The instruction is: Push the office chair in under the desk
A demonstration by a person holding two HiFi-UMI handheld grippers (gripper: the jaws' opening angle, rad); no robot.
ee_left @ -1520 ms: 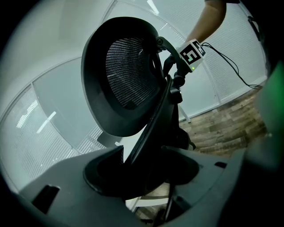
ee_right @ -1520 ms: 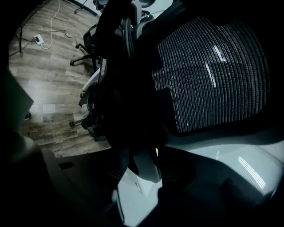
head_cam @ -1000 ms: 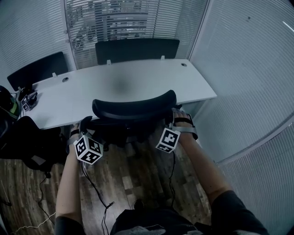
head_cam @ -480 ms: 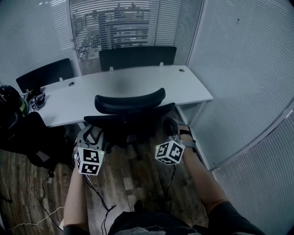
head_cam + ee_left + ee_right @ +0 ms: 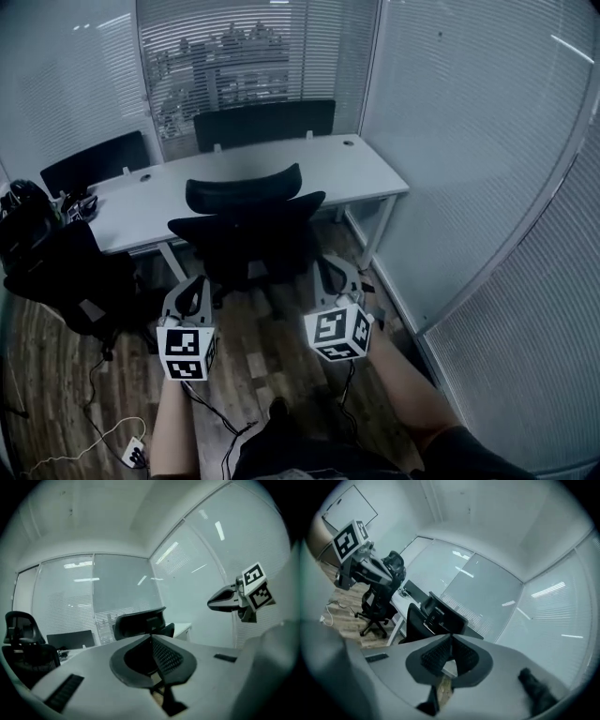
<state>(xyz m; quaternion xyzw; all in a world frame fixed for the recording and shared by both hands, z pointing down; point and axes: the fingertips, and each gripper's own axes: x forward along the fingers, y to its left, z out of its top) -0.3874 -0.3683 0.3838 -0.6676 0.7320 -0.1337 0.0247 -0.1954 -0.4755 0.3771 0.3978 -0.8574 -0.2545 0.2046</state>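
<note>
Grey-jawed left gripper (image 5: 193, 281): jaws have just closed and stand together, with nothing between them.
Right gripper (image 5: 329, 269): the same, jaws just closed and meeting on nothing.
Both grippers: I have them side by side over the wood floor (image 5: 258, 361), pointing at the chair and clear of it.
Office chair (image 5: 248, 234): black, near but not touching either gripper. It stands at the near long edge of the desk (image 5: 361, 169), towards the middle, backrest facing me and headrest showing against the desktop.
Seat: I cannot tell how far it sits under the desk.
Step in hand: I judge the push done and this the let-go.
Next move: I'd check the tuck. If it is short, set both closed tips on the backrest and press squarely, keeping the chair off the white desk leg (image 5: 380, 223) at the right corner.
</note>
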